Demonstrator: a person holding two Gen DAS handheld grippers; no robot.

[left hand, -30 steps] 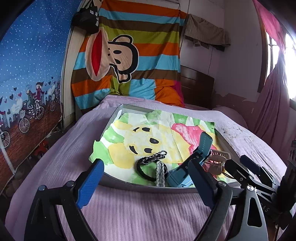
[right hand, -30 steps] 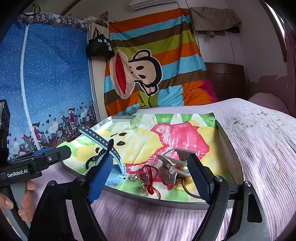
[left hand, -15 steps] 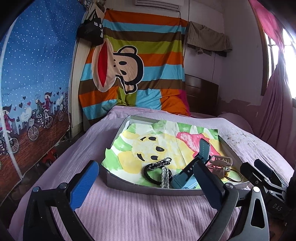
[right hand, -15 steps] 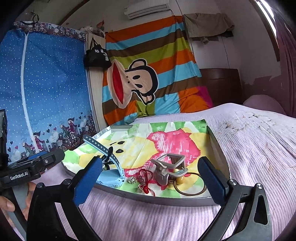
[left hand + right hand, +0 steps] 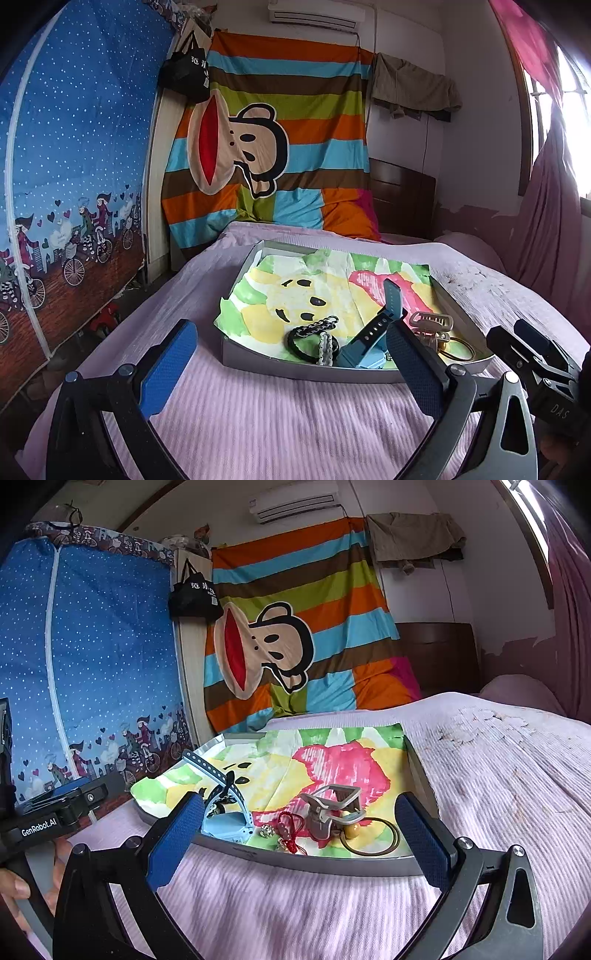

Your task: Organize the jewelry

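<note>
While both tools are hovering spread apart over the bed [image 5: 498,775], nothing is sitting between their pads. Left tool [image 5: 291,365] and right tool [image 5: 299,838] are facing the tray [image 5: 314,862]; a blue watch [image 5: 229,821] is lying near its front wall, beside what is probably a hair clip [image 5: 332,806].

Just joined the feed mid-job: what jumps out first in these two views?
The striped monkey-face cloth hanging on the far wall dominates. On the pink bed sits a grey tray lined with a bright painted sheet, its near edge crowded with a blue watch, a grey hair claw and a braided bracelet. Both grippers hover open short of it.
</note>
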